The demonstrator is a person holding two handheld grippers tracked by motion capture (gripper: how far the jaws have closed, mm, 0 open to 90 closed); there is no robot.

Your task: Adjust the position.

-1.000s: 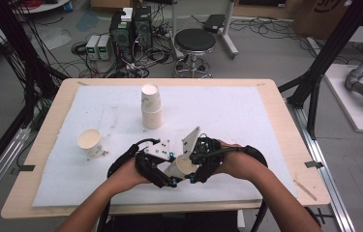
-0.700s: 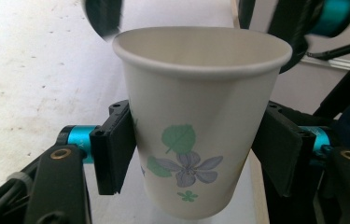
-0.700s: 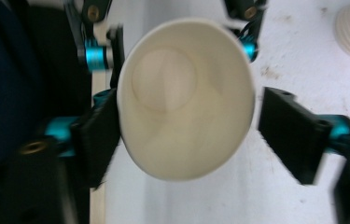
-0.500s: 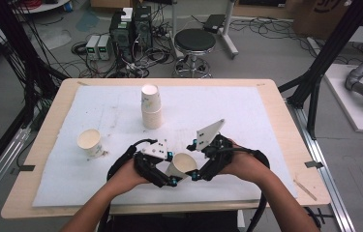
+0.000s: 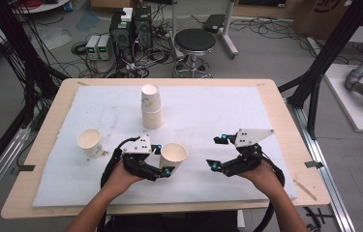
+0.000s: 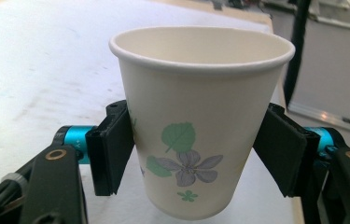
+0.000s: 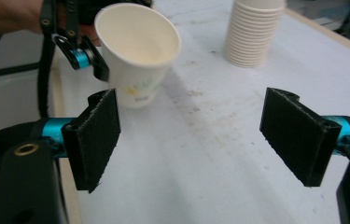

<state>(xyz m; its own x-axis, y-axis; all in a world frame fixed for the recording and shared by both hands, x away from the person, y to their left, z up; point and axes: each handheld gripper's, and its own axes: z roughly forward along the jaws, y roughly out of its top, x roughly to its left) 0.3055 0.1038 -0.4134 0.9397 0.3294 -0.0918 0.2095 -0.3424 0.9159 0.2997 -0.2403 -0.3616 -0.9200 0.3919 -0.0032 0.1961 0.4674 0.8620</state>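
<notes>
White padded table (image 5: pixel 276 121) in a cable-strewn lab; left gripper (image 5: pixel 162 162) clamped on a flowered paper cup (image 5: pixel 173 155), held upright at the near middle of the pad; right gripper (image 5: pixel 215 152) empty, jaws wide apart, well to the cup's right (a cup stack (image 5: pixel 151 106) and a lone cup (image 5: pixel 89 142) stand behind). Likely risk: too firm a squeeze buckles the thin wall; a loose one lets the tapered cup slide down.

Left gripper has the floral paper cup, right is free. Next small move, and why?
Probably carry the paper cup left and set it beside the lone cup. The left gripper has it clamped upright, mouth up and empty, while the right gripper sits apart with jaws wide open, so the cup seems freshly separated from the stack.
</notes>
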